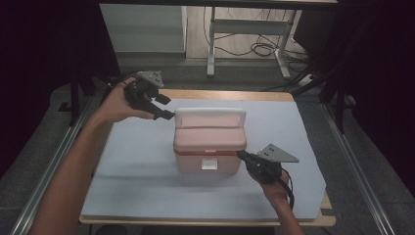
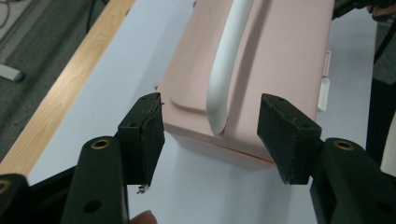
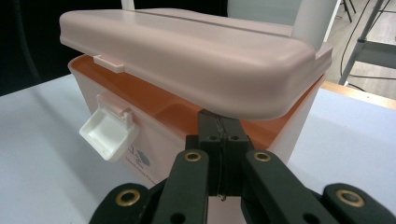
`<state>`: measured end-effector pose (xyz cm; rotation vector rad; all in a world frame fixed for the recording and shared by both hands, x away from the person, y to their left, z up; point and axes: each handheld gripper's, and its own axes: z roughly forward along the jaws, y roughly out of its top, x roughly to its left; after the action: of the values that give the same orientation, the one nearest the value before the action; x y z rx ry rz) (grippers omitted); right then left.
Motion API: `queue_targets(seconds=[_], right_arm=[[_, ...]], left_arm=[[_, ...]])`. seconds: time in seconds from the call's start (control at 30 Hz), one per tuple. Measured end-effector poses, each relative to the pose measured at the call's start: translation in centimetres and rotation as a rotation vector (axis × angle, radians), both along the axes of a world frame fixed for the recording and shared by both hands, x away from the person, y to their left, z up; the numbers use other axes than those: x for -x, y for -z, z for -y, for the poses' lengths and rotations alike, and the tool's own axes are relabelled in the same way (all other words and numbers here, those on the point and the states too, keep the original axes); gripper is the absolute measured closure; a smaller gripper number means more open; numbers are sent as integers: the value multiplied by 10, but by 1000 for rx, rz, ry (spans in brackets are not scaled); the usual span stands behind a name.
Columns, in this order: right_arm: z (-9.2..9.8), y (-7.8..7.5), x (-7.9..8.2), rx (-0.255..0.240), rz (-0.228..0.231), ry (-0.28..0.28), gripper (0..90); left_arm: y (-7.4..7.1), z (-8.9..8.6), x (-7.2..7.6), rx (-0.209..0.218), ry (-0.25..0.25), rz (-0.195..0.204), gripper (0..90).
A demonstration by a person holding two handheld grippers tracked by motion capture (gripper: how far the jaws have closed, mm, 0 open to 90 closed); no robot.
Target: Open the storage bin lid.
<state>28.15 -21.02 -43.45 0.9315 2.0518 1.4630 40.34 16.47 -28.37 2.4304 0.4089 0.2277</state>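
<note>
The right gripper (image 3: 219,140) has its jaws pressed flat together with nothing between them, their tips tucked under the front corner of the lid (image 3: 187,51) of the pink storage box (image 1: 209,147), touching the orange rim (image 3: 163,105) beneath it. The lid sits slightly raised at that corner, so a thin gap shows the orange edge; what lies inside the box is hidden.

The left gripper (image 2: 210,135) has its jaws spread wide, empty, standing just off the box's far left corner, with the end of the white carrying handle (image 2: 224,70) in line between them but untouched.

The box is a pale pink plastic case with rounded corners, a stepped lid and a white bail handle (image 1: 210,113) that lies folded back along the rear of the lid. On its front wall a white latch (image 3: 108,133) hangs flipped open and down, and a small pink catch tab (image 3: 108,63) juts from the lid edge above it. Faint printed lettering shows low on the front wall, too small to read.

The box stands upright near the middle of a light blue mat (image 1: 137,166) that covers the wooden bench (image 1: 230,94). The person's left hand (image 1: 120,103) holds its gripper at the box's rear left, the right hand (image 1: 275,192) holds its own at the front right.
</note>
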Motion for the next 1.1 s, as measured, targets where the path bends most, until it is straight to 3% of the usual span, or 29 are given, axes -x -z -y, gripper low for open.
queue_targets(seconds=[0.27,0.8,0.93,1.1], right_arm=[[0,0,0,6,0,2,898],[-1,-1,1,5,-1,3,898],[0,-1,1,5,-2,2,898],[0,-1,1,5,-1,3,898]], left_arm=[[16,-22,8,29,-29,-14,410],[51,-26,17,3,-39,-33,434],[58,-26,19,-16,-45,-31,457],[66,-29,23,-7,-57,-32,503]])
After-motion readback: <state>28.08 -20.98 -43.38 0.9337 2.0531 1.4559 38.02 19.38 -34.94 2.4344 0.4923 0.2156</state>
